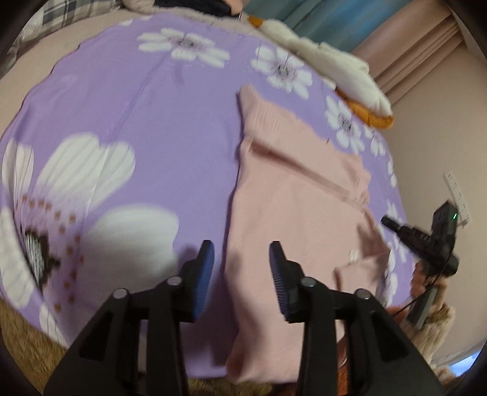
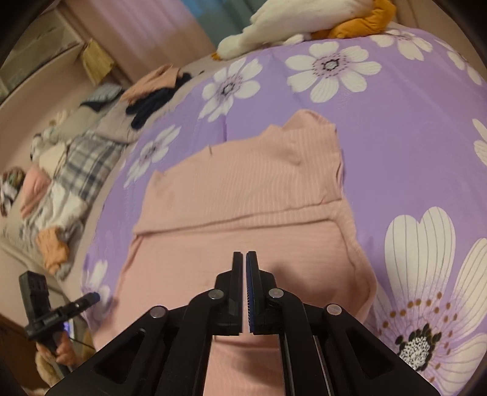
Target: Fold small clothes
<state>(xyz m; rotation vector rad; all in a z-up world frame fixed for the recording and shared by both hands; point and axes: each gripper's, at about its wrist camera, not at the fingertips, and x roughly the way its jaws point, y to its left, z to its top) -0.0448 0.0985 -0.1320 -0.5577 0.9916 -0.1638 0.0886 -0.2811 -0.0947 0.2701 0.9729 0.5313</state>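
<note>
A pink ribbed top (image 1: 292,195) lies partly folded on a purple flowered bedspread (image 1: 121,106), one part laid across its upper half. My left gripper (image 1: 242,259) is open and empty, hovering over the top's left edge near the front. In the right wrist view the same pink top (image 2: 243,195) fills the middle. My right gripper (image 2: 245,262) is shut with nothing between the pads, just above the top's lower part. Each gripper shows at the edge of the other's view, the right gripper (image 1: 392,224) and the left gripper (image 2: 88,298).
A white and orange plush toy (image 1: 344,76) lies at the bed's far edge, also in the right wrist view (image 2: 304,27). Several loose clothes (image 2: 158,88) and a plaid cloth (image 2: 82,164) lie left of the bedspread (image 2: 411,137). Pink curtains (image 1: 426,51) hang behind.
</note>
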